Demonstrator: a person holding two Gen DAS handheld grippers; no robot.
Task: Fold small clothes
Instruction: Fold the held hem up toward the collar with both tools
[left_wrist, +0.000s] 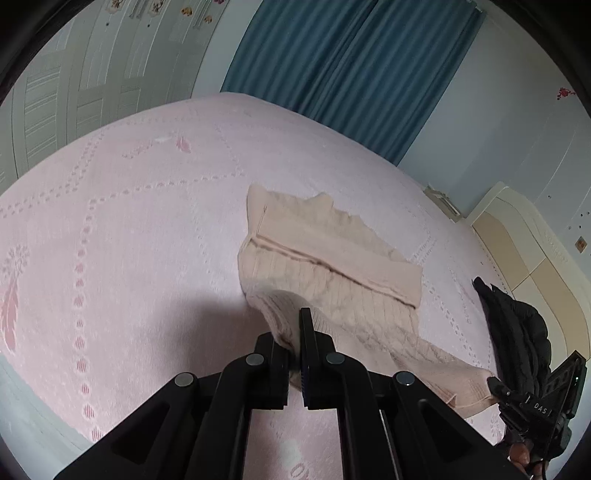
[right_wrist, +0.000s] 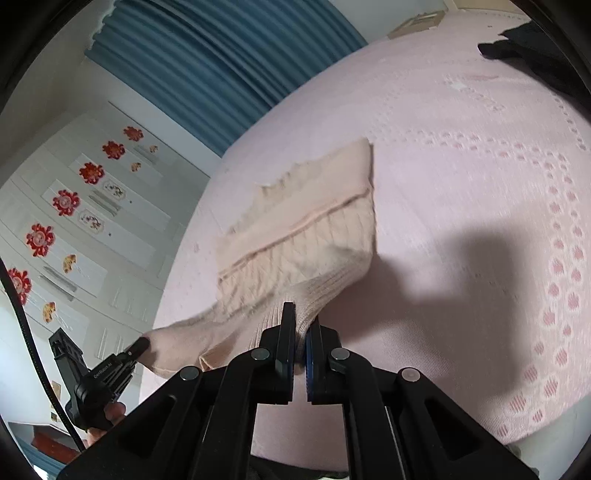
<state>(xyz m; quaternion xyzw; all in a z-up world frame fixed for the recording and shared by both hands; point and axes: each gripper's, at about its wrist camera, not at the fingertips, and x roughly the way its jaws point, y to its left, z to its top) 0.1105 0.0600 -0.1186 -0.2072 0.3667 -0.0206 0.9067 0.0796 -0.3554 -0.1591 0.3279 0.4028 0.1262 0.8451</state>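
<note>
A cream knitted sweater (left_wrist: 332, 258) lies partly folded on the pink bedspread (left_wrist: 129, 221), its near hem lifted off the bed. My left gripper (left_wrist: 295, 332) is shut on one corner of the ribbed hem. The right gripper (left_wrist: 496, 386) shows at the right edge of the left wrist view, pinching the other hem corner. In the right wrist view my right gripper (right_wrist: 301, 325) is shut on the sweater (right_wrist: 295, 229) at its ribbed hem, and the left gripper (right_wrist: 142, 345) grips the far corner at lower left. The hem hangs stretched between both grippers.
A black garment (left_wrist: 517, 332) lies on the bed to the right of the sweater. A blue curtain (left_wrist: 332, 66) and white wardrobe doors (left_wrist: 74, 92) stand behind the bed. A cream headboard (left_wrist: 535, 266) runs along the right side. The bedspread (right_wrist: 480, 166) stretches wide beyond the sweater.
</note>
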